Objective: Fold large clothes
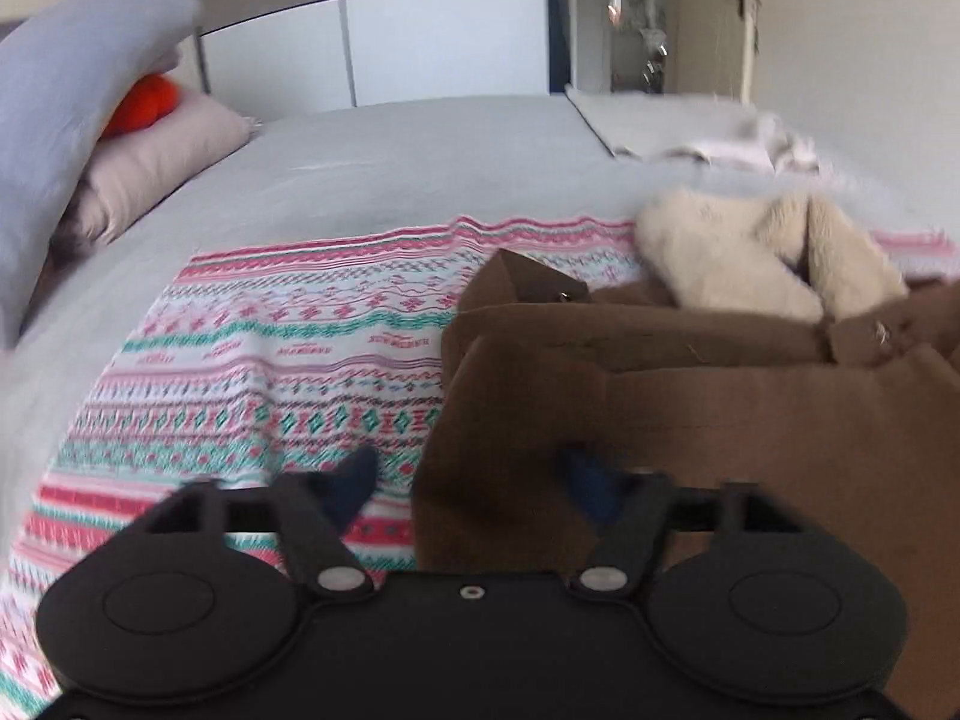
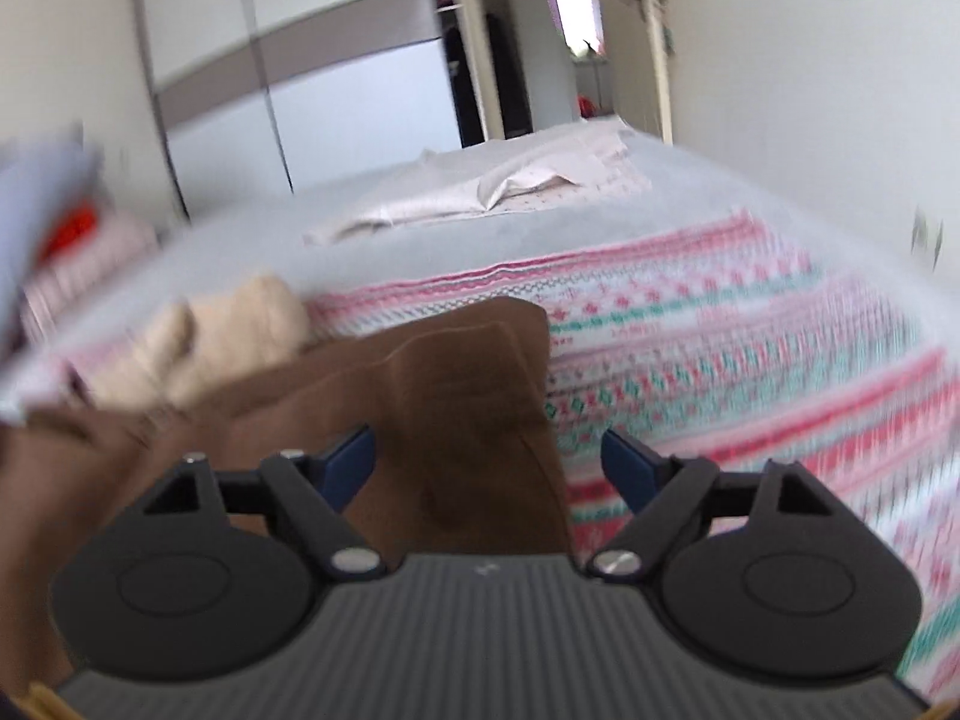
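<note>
A brown coat (image 1: 690, 396) with a cream fleece collar (image 1: 750, 258) lies partly folded on a pink, white and green patterned blanket (image 1: 270, 360) on the bed. My left gripper (image 1: 471, 474) is open over the coat's left edge, one finger over the blanket, the other over the coat. In the right wrist view the coat (image 2: 456, 384) lies with its collar (image 2: 228, 336) to the left. My right gripper (image 2: 489, 462) is open, its jaws either side of the coat's right edge, above the blanket (image 2: 750, 372). This view is blurred.
Grey bed sheet (image 1: 390, 168) extends beyond the blanket. Pillows (image 1: 78, 114) and an orange object (image 1: 144, 102) sit at the left. A light folded cloth (image 2: 492, 192) lies at the far end of the bed. Wardrobe doors (image 1: 372, 42) and a doorway stand behind.
</note>
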Demonstrator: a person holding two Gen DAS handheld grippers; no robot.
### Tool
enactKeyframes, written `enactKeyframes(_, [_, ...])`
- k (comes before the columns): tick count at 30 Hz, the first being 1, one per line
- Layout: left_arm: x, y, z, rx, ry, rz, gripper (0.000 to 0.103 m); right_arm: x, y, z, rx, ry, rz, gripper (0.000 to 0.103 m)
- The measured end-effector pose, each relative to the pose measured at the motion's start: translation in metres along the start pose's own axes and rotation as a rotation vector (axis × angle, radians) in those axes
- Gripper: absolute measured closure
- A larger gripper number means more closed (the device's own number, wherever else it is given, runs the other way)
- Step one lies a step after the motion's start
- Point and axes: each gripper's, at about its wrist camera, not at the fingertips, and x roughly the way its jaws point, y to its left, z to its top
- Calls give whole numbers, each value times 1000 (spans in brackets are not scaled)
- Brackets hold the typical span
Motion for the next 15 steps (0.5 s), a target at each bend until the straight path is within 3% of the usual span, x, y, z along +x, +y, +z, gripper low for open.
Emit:
enactKeyframes(1, [1, -4, 2, 17, 2, -4, 69, 6, 8, 1, -35, -2, -30, 41])
enactKeyframes(2, [-2, -9, 3, 40, -7, 23, 82, 12, 13, 1, -52, 0, -60, 65])
enactKeyframes(3, [-10, -13, 3, 50, -24, 44, 86, 17, 17, 1, -51, 4, -95, 81])
enactKeyframes(5, [-35, -23, 3, 22, -109, 76, 93, 9, 35, -7, -79, -46, -194, 88])
enactKeyframes(9, [-81, -44, 3, -36, -310, 178, 93, -20, 87, -25, -274, -277, -389, 91])
enactKeyframes(15, [-86, -58, 24, -83, -530, 311, 94, -33, 110, 4, -285, -500, -507, 91])
